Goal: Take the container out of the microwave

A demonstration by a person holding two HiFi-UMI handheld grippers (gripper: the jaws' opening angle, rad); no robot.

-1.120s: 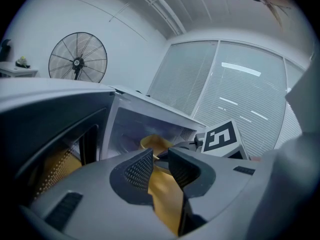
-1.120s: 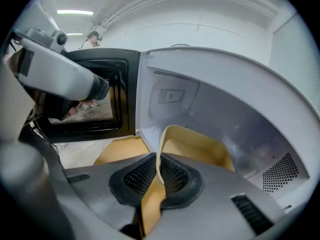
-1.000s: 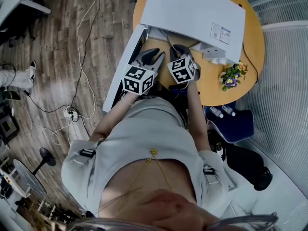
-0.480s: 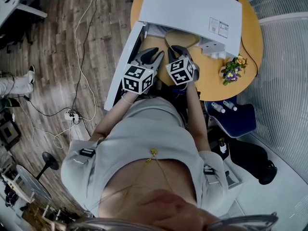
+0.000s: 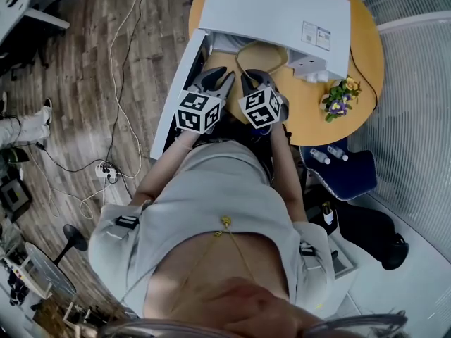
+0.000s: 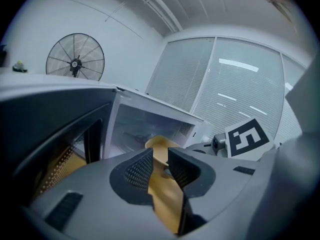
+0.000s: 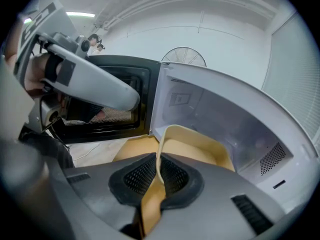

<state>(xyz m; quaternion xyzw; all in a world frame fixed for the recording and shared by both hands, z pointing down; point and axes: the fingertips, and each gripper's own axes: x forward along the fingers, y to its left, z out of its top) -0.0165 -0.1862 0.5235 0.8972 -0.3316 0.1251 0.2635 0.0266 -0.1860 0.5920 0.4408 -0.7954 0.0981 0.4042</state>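
A white microwave (image 5: 275,9) stands on a round orange table (image 5: 310,111), its door (image 5: 180,94) swung open to the left. A cream container (image 5: 262,51) sits at the oven's mouth. My right gripper (image 5: 252,76) is shut on the container's thin near rim; in the right gripper view the wall (image 7: 200,146) runs straight between the pads of the right gripper (image 7: 157,176). My left gripper (image 5: 220,76) hovers just left of it, jaws a narrow gap apart with nothing between them. In the left gripper view the container (image 6: 159,145) lies beyond the left gripper (image 6: 160,164).
A small bunch of flowers (image 5: 338,104) lies on the table's right side. Two bottles (image 5: 328,153) rest on a blue seat beside the table. Cables and a power strip (image 5: 106,167) trail over the wooden floor at the left. A standing fan (image 6: 75,64) is behind the door.
Both grippers have edged a little closer to the microwave's mouth, and more of the container's rim shows in front of the opening.
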